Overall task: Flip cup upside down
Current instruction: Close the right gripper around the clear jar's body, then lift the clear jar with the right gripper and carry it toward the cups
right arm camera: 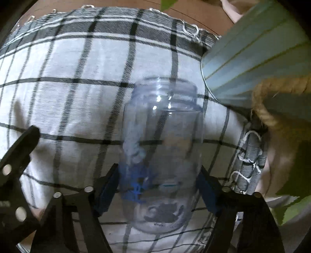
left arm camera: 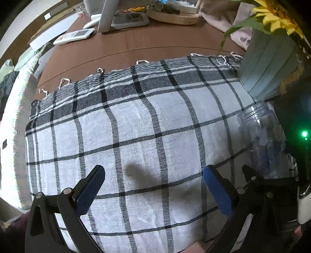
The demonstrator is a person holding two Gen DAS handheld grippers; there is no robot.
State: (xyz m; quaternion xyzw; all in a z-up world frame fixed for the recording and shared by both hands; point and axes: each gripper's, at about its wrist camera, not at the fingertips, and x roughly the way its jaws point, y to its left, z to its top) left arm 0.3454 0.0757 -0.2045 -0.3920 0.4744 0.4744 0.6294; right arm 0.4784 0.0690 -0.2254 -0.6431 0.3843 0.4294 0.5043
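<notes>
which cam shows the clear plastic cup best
The right wrist view: the clear plastic cup fills the centre, gripped between the right gripper's blue pads, with its mouth pointing away from the camera. The left wrist view catches only part of it at the right edge, beside the open left gripper.

My brown wooden table (left arm camera: 155, 43) carries a plaid cloth (left arm camera: 136, 126) (fringed along its far edge), a white remote (left arm camera: 74, 36) and a round wooden tray (left arm camera: 173, 16).
</notes>
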